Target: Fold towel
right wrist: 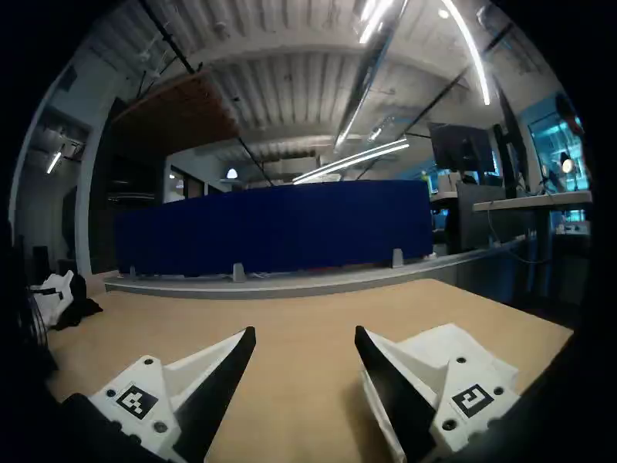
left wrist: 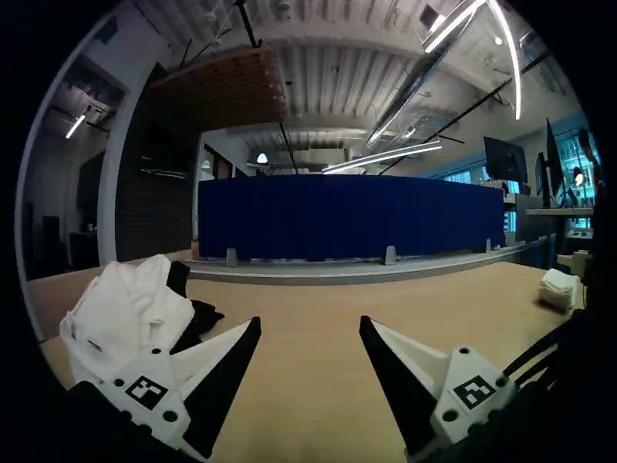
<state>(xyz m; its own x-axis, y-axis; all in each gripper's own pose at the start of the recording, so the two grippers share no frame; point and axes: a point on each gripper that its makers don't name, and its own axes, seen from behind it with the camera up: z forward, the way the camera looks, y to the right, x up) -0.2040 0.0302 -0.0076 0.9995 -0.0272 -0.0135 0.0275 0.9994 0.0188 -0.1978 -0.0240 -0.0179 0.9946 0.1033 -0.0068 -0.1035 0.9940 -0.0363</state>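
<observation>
In the left gripper view, a crumpled pile of white towels (left wrist: 127, 309) lies on the wooden table (left wrist: 324, 370) at the near left, just beyond my left finger. A small folded white towel (left wrist: 557, 289) sits at the far right of the table. My left gripper (left wrist: 310, 324) is open above bare wood and holds nothing. In the right gripper view, my right gripper (right wrist: 303, 333) is also open and empty over the table (right wrist: 301, 309). A flat white cloth (right wrist: 443, 338) shows just behind its right finger. The white pile (right wrist: 58, 292) is far left.
A black cloth item (left wrist: 197, 312) lies against the white pile, also visible far left as a black cloth (right wrist: 77, 312). A long blue partition (left wrist: 347, 216) on a grey rail runs along the table's far edge. Desks with monitors (left wrist: 505, 158) stand to the right.
</observation>
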